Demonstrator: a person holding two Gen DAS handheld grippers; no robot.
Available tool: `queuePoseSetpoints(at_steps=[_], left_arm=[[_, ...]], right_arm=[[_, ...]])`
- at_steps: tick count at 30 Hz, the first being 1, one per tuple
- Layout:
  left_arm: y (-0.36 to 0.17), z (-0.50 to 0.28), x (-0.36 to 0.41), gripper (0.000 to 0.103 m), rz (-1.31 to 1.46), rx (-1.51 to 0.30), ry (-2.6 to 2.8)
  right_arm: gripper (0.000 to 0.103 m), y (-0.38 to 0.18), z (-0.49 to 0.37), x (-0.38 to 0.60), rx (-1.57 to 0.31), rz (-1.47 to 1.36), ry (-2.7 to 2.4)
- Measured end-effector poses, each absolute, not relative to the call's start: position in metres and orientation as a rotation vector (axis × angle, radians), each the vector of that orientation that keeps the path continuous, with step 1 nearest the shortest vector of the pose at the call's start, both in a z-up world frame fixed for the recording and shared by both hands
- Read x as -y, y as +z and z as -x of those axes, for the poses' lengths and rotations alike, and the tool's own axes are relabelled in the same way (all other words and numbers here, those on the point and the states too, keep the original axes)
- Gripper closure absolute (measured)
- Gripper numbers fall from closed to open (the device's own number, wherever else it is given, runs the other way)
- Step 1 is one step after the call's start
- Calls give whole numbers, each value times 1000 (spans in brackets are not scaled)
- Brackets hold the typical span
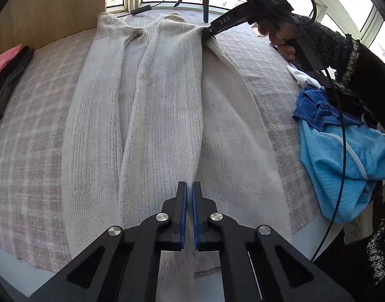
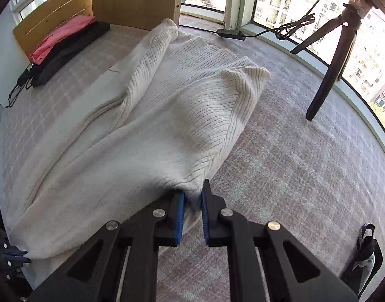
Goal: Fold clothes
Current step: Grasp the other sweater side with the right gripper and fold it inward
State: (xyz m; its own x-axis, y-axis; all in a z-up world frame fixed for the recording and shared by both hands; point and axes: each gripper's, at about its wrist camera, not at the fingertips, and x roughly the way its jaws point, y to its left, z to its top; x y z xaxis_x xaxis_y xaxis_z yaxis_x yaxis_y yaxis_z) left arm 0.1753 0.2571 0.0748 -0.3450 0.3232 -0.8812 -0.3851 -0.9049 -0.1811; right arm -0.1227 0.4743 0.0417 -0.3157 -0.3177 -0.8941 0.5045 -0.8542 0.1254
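Left gripper [image 1: 189, 188] clamped on near edge of cream knit sweater [image 1: 164, 105]. Sweater's long axis runs away across the bed [image 1: 28, 125] to right gripper [image 2: 193, 196], apparently clamped on the far edge, slightly lifted.

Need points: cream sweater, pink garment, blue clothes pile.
cream sweater [image 2: 192, 105], right wrist view, on the ribbed middle panel.
pink garment [image 2: 64, 36], right wrist view, on its folded top face.
blue clothes pile [image 1: 343, 151], left wrist view, on the light blue fabric.
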Motion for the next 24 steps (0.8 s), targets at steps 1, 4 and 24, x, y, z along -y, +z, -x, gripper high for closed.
queuePoseSetpoints(at_steps=[1,4,24], left_arm=[[84,-177,-263,100,1442,-85,2276],[97,-187,-288,97,1335,-152,2254],[49,-181,-262,77,1556,-44,2181]], right_arm=[[93,44,126,-491,-127,-1441,-2186],[92,29,137,-536,138,-1522,-2142],[74,16,107,-520,29,-1442,-2247]])
